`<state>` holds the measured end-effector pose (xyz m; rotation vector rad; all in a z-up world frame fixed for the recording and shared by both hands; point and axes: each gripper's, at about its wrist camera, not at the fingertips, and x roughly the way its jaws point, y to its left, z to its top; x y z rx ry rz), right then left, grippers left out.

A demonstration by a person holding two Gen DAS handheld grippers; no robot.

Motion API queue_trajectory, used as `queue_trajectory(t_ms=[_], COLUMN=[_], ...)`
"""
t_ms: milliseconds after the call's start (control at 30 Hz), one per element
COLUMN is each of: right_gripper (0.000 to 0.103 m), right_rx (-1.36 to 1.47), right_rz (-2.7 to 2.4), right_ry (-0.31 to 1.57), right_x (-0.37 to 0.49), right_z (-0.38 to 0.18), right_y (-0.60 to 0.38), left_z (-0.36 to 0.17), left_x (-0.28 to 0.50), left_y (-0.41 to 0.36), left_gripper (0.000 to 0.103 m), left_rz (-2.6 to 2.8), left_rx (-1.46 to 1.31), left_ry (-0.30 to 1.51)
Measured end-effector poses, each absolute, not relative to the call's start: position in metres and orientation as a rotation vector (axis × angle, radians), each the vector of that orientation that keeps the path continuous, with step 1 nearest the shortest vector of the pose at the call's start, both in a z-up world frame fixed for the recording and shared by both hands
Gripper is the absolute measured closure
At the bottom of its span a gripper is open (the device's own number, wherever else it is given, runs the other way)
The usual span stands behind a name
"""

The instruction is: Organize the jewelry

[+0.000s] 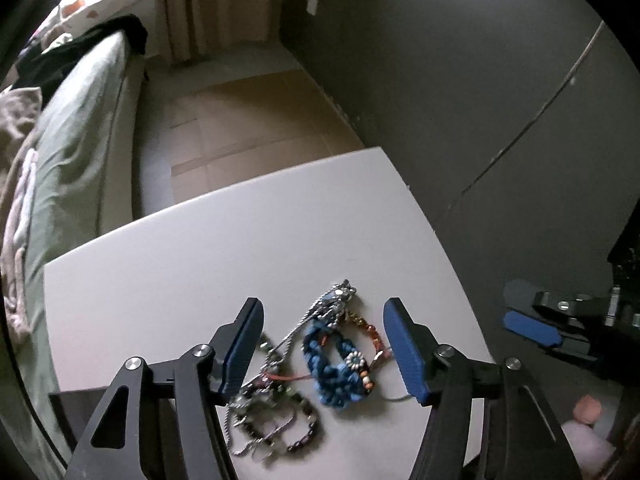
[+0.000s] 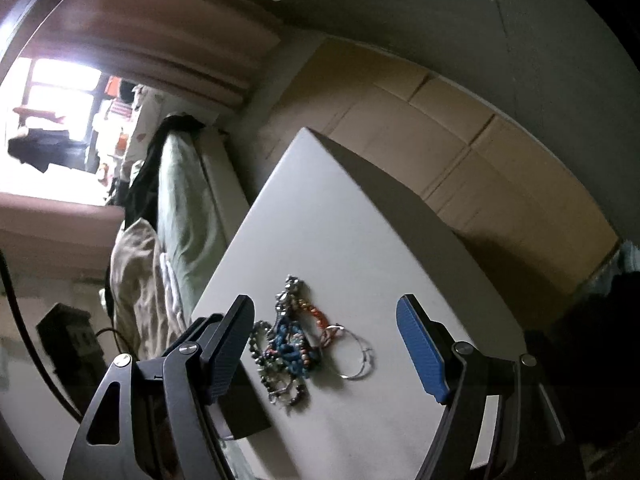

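Left gripper [image 1: 324,344] agape | jewelry pile [image 1: 304,364] between fingers, tabletop [image 1: 240,240]

A: Tables counted?
B: One white table [image 1: 224,240].
A: Jewelry?
B: One tangled pile [image 1: 304,368]; one blue braided bracelet [image 1: 332,364], one wire hoop [image 2: 356,356]; the rest can't be separated.
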<state>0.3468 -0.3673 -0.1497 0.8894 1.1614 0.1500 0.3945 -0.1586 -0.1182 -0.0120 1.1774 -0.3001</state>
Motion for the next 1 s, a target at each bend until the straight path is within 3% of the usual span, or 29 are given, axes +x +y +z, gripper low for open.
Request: queue_trajectory(t_ms=[367,433,467,500,567,700,767,1000], right_gripper=[0.029,0.029,0.029,0.029,0.029,0.029,0.029,0.029], right_rx=[0.942,0.942,0.942,0.938,0.936,0.947,0.939,0.914], right_rz=[0.187,0.193,0.197,0.195,0.189,0.186,0.192,0.258], right_ry=[1.173,1.178,1.179,1.183,1.192,1.199,1.199,1.219], right_x=[0.347,0.348,0.348,0.349,0.350,0.351,0.351,0.355], right_z=[-0.156,-0.156,-0.157,-0.158,-0.161,-0.164,-0.163,-0.164], right_y=[-0.371,-0.369,-0.369,-0.368,-0.371,-0.370,-0.368,-0.351], left_z=[-0.160,-0.171,-0.175,-0.176,-0.176,-0.159,-0.146,-0.093], left_x=[0.416,0.418,0.418,0.418,0.419,0.417,0.413,0.395], left_y=[-0.179,-0.183,-0.183,-0.182,-0.182,-0.168,-0.162,-0.144], left_gripper=[0.045,0.054,0.065,0.067,0.081,0.085,0.099,0.099], left_rz=[-0.268,-0.262,-0.261,-0.260,-0.276,-0.280,-0.291,-0.292], left_rx=[0.074,0.094,0.091,0.086,0.078,0.022,0.019,-0.012], left_ry=[1.243,1.269,1.282,1.273,1.276,1.249,1.224,1.131])
